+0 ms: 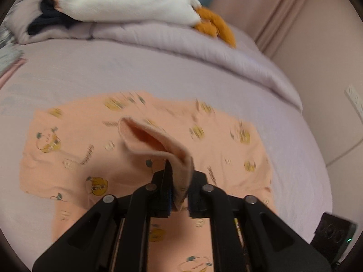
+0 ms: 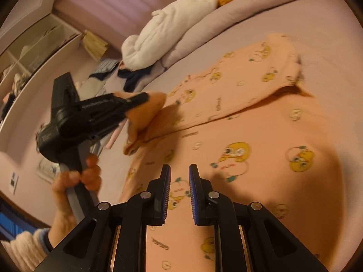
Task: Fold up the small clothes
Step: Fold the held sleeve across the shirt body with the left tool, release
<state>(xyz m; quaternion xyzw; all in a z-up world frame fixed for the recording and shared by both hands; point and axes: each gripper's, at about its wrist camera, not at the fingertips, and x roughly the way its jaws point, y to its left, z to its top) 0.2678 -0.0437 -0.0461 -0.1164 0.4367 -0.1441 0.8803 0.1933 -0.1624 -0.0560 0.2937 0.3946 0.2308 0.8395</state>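
Observation:
A peach top [image 1: 86,158] printed with yellow cartoon faces lies spread on the lilac bed sheet [image 1: 136,68]. My left gripper [image 1: 181,176] holds one cuffed sleeve end [image 1: 147,140], which stands up from between its pads. The right wrist view shows the same left gripper [image 2: 140,98] at the left, lifting that sleeve end [image 2: 156,100] above the top [image 2: 261,136], whose upper part [image 2: 249,74] lies folded over. My right gripper [image 2: 179,170] hovers over the top's lower half, its jaws a little apart with nothing between them.
A white plush toy [image 1: 127,0] with orange feet [image 1: 215,27] rests on a rolled lilac duvet [image 1: 181,43] at the bed's far side, beside dark clothing [image 1: 47,20]. A black device [image 1: 335,233] lies at the right. A person's hand [image 2: 74,181] grips the left handle. Shelves [image 2: 34,52] stand beyond.

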